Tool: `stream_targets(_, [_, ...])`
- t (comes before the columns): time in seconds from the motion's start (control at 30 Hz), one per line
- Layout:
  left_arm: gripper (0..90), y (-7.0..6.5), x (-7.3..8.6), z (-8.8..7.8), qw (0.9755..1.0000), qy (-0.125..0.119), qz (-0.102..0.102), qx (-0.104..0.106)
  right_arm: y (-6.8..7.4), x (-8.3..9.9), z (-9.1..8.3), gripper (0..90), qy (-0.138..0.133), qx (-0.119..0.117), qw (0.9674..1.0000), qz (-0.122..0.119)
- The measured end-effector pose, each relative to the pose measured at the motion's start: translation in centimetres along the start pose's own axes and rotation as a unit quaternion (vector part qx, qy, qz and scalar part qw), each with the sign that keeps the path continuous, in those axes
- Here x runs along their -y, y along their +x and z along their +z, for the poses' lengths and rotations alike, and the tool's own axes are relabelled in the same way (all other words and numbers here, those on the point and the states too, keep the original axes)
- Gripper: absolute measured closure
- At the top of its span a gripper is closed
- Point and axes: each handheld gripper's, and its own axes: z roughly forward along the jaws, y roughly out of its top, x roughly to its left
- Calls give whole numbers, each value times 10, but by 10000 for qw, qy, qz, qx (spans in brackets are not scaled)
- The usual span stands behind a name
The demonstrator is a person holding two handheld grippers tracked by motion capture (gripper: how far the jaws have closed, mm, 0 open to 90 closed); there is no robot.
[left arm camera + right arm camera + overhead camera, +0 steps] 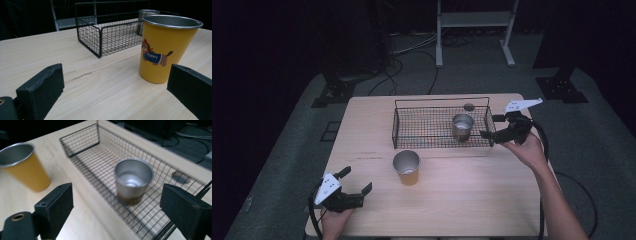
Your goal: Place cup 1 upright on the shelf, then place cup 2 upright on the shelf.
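A yellow cup (406, 169) with a steel rim and a puppy picture (162, 50) stands upright on the wooden table (462, 200), in front of a black wire basket (402, 131). A smaller steel cup (462, 126) stands upright inside the basket's right half (133, 180). My left gripper (357, 180) rests near the table's front left corner, open and empty, its jaws pointing toward the yellow cup (115, 80). Just outside the basket's right end, my right gripper (490, 126) hovers open with nothing in it, facing the steel cup (116, 200). The yellow cup (25, 167) is at the left in the right gripper view.
A round dark grommet (469, 106) sits in the tabletop behind the basket. Beyond the table are floor cables (397, 70), a white metal frame (474, 30) and black stand bases (562, 87). Bare wood lies between the yellow cup and the front edge.
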Motion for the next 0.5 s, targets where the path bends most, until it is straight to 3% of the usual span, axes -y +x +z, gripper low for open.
stream_targets(0.1, [0,-2,-1,1,10000,12,10,48,9,19,-10,105,-70,-27,10000,9])
stream_targets(0.5, [0,-13,-8,6,9994,-26,102,331,24,61,-31,100,-288,-104,9993,209])
